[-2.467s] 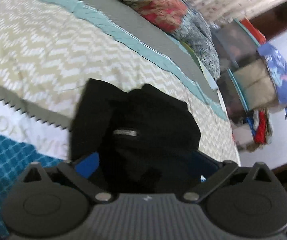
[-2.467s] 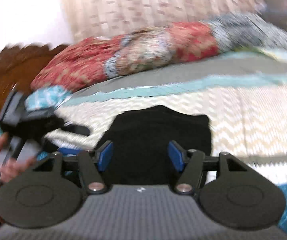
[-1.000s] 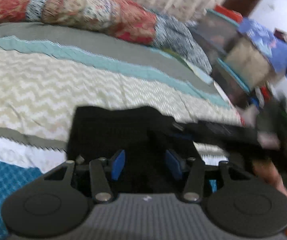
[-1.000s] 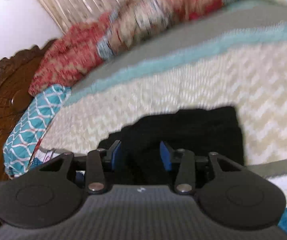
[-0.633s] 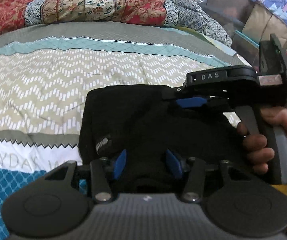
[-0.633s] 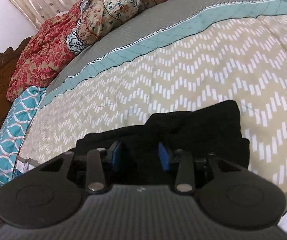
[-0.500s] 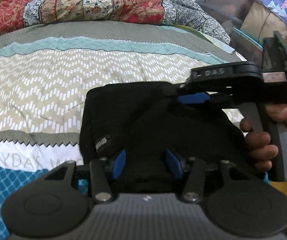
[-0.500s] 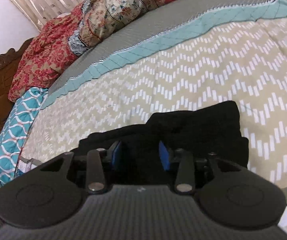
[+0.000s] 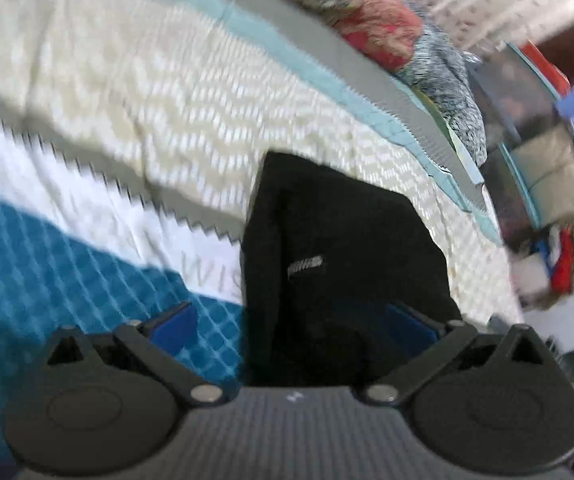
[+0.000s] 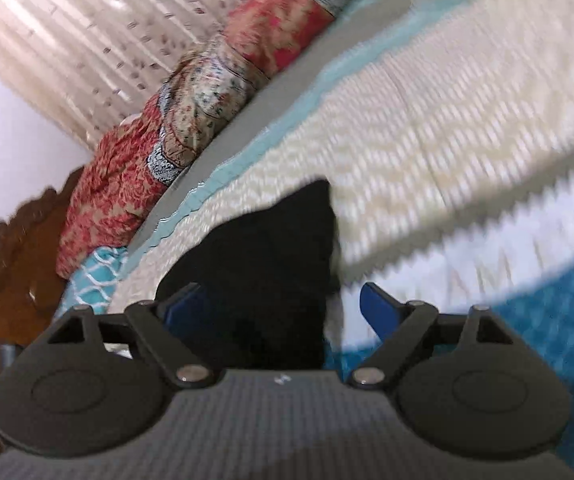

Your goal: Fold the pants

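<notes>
A bed fills both views, covered by a bedspread (image 9: 175, 92) printed in bands: cream zigzag stripes, a grey band with a saw-tooth edge, a pale teal strip, a white band with faint lettering, and a deep blue panel with a light grid pattern (image 9: 47, 264) nearest the cameras. The black pants (image 9: 339, 248) lie folded into a compact bundle on the bedspread, straddling the cream, white and blue bands, with a small silver label showing on top. The left tool (image 9: 291, 326) has its blue pads spread wide, one over the blue panel and one over the dark cloth, gripping nothing. The right tool (image 10: 283, 308) is likewise spread wide, the pants (image 10: 271, 248) lying between and beyond its pads without being pinched. Along the far side of the bed runs a rolled quilt (image 10: 191, 108) in red, beige and grey floral patches. Behind it hangs a pale striped curtain (image 10: 67, 32) with small dark motifs. A carved brown wooden headboard (image 10: 3, 264) stands at the left of the right view, beside a teal-and-white pillow (image 10: 91, 280). Past the bed's right edge in the left view sit stacked boxes and heaped cloth (image 9: 543, 168), blurred.
</notes>
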{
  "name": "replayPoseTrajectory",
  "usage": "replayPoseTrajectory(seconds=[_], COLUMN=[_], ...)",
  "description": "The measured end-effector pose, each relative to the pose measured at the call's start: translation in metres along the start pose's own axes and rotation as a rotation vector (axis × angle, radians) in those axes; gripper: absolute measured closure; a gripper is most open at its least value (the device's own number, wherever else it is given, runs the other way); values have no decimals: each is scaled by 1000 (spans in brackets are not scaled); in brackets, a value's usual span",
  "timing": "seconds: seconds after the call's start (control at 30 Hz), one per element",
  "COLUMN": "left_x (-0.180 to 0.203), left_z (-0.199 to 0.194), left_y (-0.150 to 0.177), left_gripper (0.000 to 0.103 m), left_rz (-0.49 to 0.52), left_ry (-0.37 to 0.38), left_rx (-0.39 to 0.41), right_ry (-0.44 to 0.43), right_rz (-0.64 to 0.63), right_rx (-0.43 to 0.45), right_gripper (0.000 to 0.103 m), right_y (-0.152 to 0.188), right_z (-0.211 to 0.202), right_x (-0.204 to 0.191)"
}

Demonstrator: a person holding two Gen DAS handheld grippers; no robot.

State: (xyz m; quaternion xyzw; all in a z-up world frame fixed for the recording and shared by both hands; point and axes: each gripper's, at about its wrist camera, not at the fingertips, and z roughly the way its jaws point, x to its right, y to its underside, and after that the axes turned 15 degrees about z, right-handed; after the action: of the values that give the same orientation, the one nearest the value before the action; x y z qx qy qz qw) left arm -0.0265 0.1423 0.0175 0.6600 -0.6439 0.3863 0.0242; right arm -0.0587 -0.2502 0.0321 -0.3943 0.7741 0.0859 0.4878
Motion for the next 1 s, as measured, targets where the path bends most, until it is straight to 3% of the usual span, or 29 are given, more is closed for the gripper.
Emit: replayPoseTrajectory(seconds=[0.1,0.33,0.4,0.43,0.5,0.53,0.6,0.67,0.73,0.83,1.0], left_x=[-4,-4,14,26,44,50,55,60,73,99,125], left_z=[18,39,42,43,46,45,38,27,14,-7,-22], left_y=[2,-11,-11,-8,-1,4,4,-2,-13,-34,-94], left_gripper=[0,1,12,13,32,36,61,73,75,75,75], left_rz=[-47,-72,-3,62,198,243,251,253,255,311,431], left_ry=[42,116,122,92,-21,-59,-88,-108,-94,-91,-139], left_rx=[-17,5,-8,-14,-22,-16,-1,12,43,130,288], right_ry=[-29,-40,-21,-19,-24,-25,-36,-41,-8,-45,-138], right_rz=[86,19,-40,-56,-54,-52,-71,-115,-266,-476,-624], right_rx=[-64,-145,-140,-137,-126,-129,-141,-136,-100,-25,120], right_gripper=[16,14,10,7,6,10,35,55,57,58,58], right_y=[5,18,28,31,34,33,33,33,40,48,11], right_z=[11,39,47,51,56,56,54,48,40,31,37], right_x=[11,-16,-28,-31,-30,-28,-34,-50,-75,-116,-164])
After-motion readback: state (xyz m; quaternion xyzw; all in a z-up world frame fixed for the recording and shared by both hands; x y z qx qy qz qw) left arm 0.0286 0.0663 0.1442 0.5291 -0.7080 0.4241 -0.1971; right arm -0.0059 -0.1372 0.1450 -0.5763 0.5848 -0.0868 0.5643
